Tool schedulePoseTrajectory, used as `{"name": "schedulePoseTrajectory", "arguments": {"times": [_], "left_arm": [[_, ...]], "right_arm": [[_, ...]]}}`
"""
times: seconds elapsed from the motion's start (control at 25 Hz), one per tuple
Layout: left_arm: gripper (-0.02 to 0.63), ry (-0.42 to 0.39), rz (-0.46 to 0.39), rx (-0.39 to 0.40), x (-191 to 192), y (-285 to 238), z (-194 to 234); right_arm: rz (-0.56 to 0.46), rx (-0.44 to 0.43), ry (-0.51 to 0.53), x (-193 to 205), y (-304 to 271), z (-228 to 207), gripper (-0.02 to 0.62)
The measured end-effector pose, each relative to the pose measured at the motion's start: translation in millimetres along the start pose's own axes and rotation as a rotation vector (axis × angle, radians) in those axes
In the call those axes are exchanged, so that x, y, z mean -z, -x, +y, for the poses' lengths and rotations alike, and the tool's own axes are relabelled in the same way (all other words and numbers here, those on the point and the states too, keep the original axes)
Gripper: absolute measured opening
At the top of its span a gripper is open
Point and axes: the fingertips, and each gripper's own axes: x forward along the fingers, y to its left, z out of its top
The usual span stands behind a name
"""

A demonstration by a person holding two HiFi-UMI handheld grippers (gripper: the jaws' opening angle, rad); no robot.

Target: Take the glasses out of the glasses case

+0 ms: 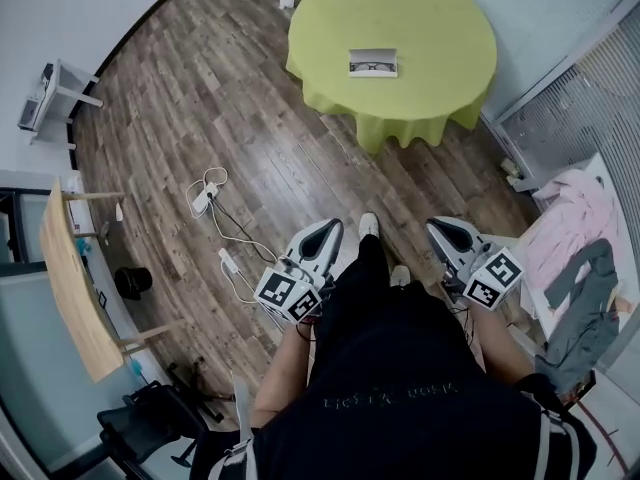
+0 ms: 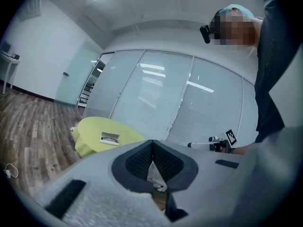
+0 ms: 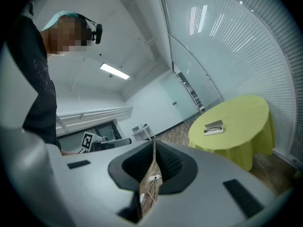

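Yellow-green table (image 1: pixel 420 28), open glasses case (image 1: pixel 373 63) long axis left-right, glasses (image 1: pixel 372 66) inside

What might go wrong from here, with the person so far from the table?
1. White cables lie loose on the wooden floor beside the way to the round yellow-green table; a foot may catch them.
2. The open white glasses case lies unheld there; pulling the dark-framed glasses might drag it.
3. The left hand-held gripper and right hand-held gripper are shut, and must open first.
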Motion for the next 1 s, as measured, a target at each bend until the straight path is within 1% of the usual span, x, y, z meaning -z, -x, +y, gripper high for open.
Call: {"name": "schedulePoseTrajectory", "arguments": {"times": [0.24, 0.52, 0.64, 0.76, 1.0], "left_arm": [[0.017, 0.010, -0.012, 0.006, -28.3, -30.8, 53.3], [0.017, 0.025, -0.004, 0.046, -48.3, -54.6, 101.6], [0.017, 0.012, 0.004, 0.065, -57.6, -64.4, 114.8], [0.017, 0.015, 0.008, 0.079, -62.2, -73.2, 124.5], [0.017, 0.010, 0.029, 0.113, -64.5, -88.7, 130.4]], "right_arm": [[0.019, 0.026, 0.027, -21.8, -47.7, -23.8, 0.037], [0.010, 0.065, 0.005, -47.7, -92.8, -47.4, 0.037], [-0.007, 0.089, -0.005, -54.1, -102.1, -53.9, 0.037], [-0.021, 0.118, -0.028, -54.8, -105.2, -60.7, 0.037], [-0.040, 0.147, -0.072, -54.6, -110.1, -74.2, 0.037]]}}
